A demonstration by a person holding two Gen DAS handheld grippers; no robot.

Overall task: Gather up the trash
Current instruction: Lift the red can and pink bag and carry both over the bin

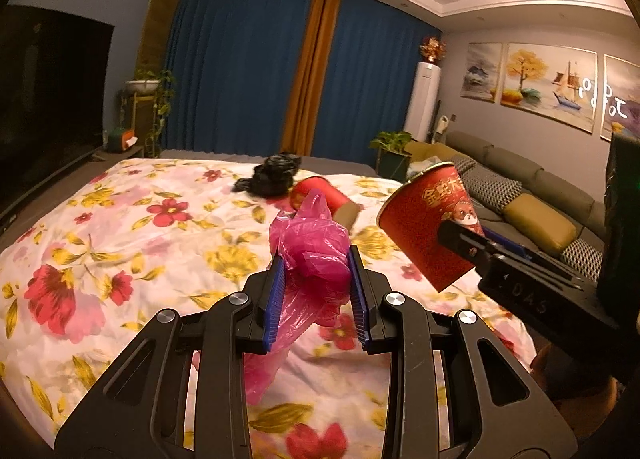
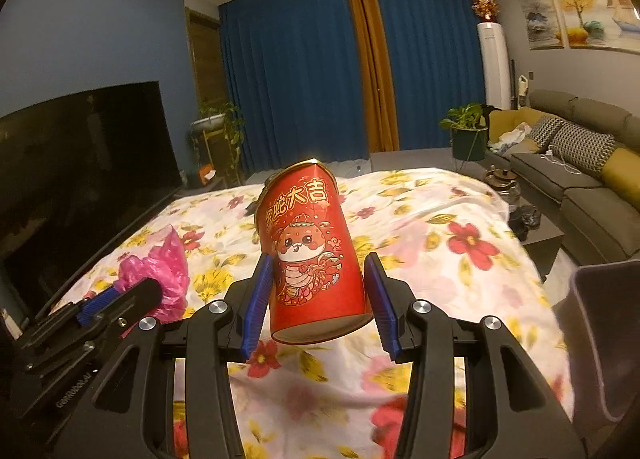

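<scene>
The red cup [image 2: 314, 255] is in the air above the bed [image 2: 460, 211], tilted, its base toward the camera, held betw. the blue pads of the right gripper [image 2: 318, 279]; the pads press on its lower part from both sides. The cup rim at the top looks a bit squashed. In the left wrist view the same cup [image 1: 428, 227] is seen at the right, off the cover.

The pink bag [image 1: 316, 263] is crumpled and clamped in the left gripper [image 1: 318, 271], jaws narrow on it; one loose end hangs down under the pads, another sticks up. It is also lifted off the bed, left of the cup.

On the bed, toward the far edge, a second red cup [image 1: 320, 199] lies on its side, and just beside it a black bag [image 1: 272, 175] in a heap.

Beyond the bed's right edge: a grey sofa [image 2: 580, 187] w/ cushions. At the left edge, a dark TV [image 2: 80, 163]. At the near right, a grey bin [image 2: 608, 339] is partly in view.
</scene>
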